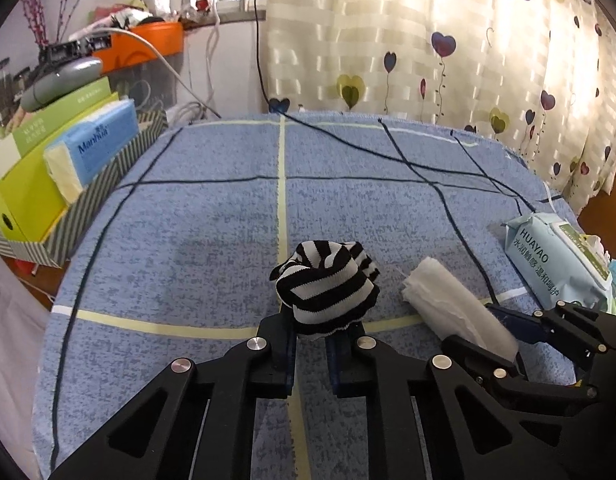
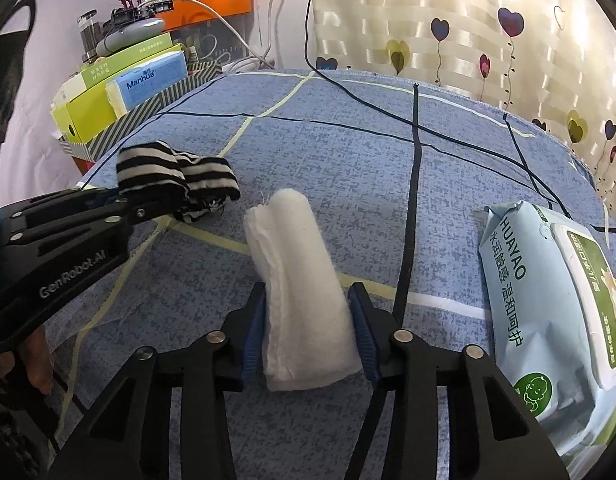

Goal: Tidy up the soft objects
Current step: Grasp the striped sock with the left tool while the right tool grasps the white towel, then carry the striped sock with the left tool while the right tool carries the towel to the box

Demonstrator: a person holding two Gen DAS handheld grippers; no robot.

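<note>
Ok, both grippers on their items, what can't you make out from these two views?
- Left wrist view: striped sock hides the left gripper fingertips.
- Right wrist view: wipes pack cut off by the right edge.
- White cloth: underside hidden; pad contact unclear in the right gripper.

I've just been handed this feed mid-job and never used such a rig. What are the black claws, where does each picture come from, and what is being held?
There is no robot arm: a person carries a hand-held gripper in each hand, and a fisheye camera on each looks along its fingers. One picture comes from the left hand-held gripper, which is pinched on a black-and-white striped cloth. The other comes from the right hand-held gripper, whose blue pads sit against both sides of a white rolled cloth. Everything lies on a blue checked bedcover. A pack of wet wipes lies to the right, untouched.
</note>
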